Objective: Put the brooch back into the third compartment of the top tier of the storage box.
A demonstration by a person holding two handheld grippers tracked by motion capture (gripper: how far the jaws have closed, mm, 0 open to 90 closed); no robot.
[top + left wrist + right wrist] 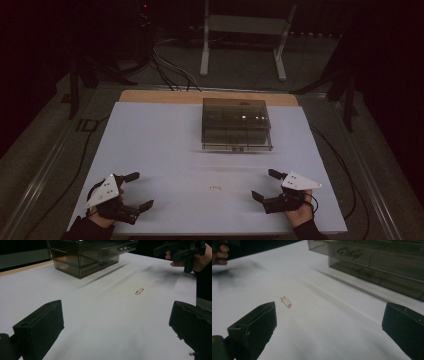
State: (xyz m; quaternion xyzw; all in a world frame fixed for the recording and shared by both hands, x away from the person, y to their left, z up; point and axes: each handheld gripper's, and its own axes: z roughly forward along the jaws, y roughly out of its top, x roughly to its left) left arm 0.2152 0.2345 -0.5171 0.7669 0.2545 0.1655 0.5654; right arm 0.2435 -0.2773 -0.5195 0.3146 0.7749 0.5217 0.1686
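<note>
Room: dark around the table, with cables and a white metal stand (245, 30) on the floor beyond.
Surface: matte white sheet (150, 150), smooth and flat, on a pale wooden tabletop whose strip shows at the far edge.
Drawer box: smoky translucent plastic organiser (236, 124), rectangular and hard-edged, at the far middle of the sheet; its drawer fronts with small shiny knobs face the person.
Pin: small gold-coloured brooch pin (286, 301), slim and bar-shaped, set with a row of tiny pale beads; it lies flat on the sheet (215, 188), between the two grippers and well short of the box.
Pin axis: in the high view its long axis runs roughly left to right across the table, each end towards one gripper.
Left gripper (136, 190): black blocky jaws spread wide, nothing between them, at the near left.
Right gripper (265, 185): black jaws spread wide, nothing between them, at the near right.
</note>
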